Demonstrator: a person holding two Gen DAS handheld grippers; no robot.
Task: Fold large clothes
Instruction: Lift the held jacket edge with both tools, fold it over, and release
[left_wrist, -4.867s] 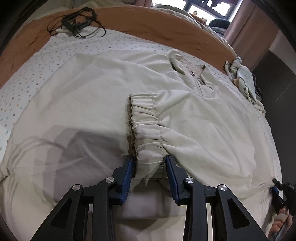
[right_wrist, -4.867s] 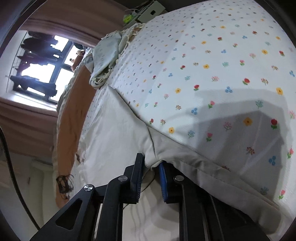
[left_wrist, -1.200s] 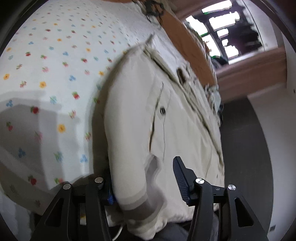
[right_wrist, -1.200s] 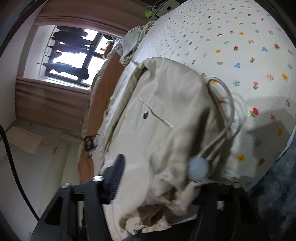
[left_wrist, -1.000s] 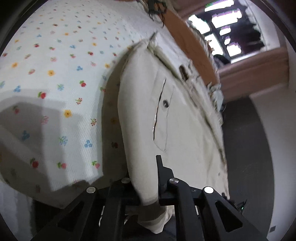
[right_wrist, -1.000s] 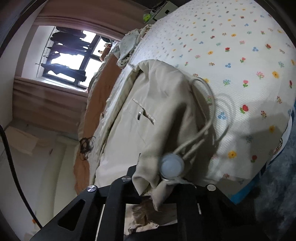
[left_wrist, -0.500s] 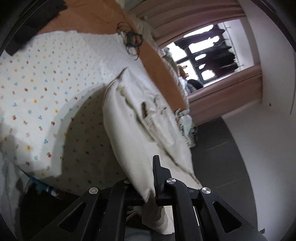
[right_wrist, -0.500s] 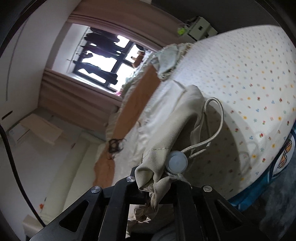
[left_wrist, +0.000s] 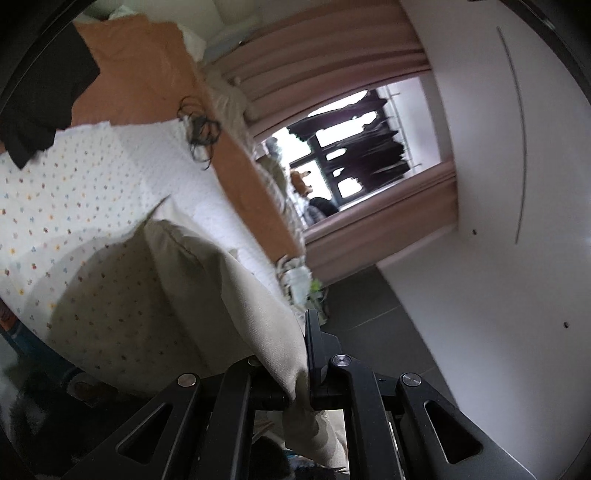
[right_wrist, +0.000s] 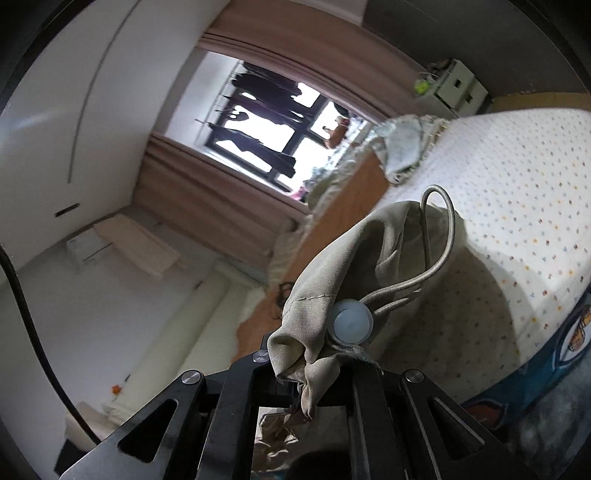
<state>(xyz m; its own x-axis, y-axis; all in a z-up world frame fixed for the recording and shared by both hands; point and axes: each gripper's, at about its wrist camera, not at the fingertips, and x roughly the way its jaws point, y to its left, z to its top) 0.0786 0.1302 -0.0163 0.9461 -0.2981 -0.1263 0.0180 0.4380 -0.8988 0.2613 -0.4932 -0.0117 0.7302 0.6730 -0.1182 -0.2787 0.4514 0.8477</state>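
A large beige jacket (left_wrist: 221, 295) is lifted off the flowered bedsheet (left_wrist: 74, 184). My left gripper (left_wrist: 295, 373) is shut on its hem edge, and the cloth hangs down over the sheet. My right gripper (right_wrist: 314, 373) is shut on the other hem corner (right_wrist: 332, 280), where a white cord toggle (right_wrist: 352, 324) and a looped grey drawstring (right_wrist: 439, 236) sit just above the jaws. Most of the jacket is hidden behind the raised cloth.
An orange blanket (left_wrist: 147, 74) covers the far side of the bed. A black cable bundle (left_wrist: 197, 125) lies on it. A small pile of pale clothes (right_wrist: 402, 147) lies at the bed's far corner. A curtained window (right_wrist: 273, 122) and white walls stand beyond.
Both grippers have closed on the jacket's hem corners and lifted them well above the bed, so the views now tilt up toward the window and walls.
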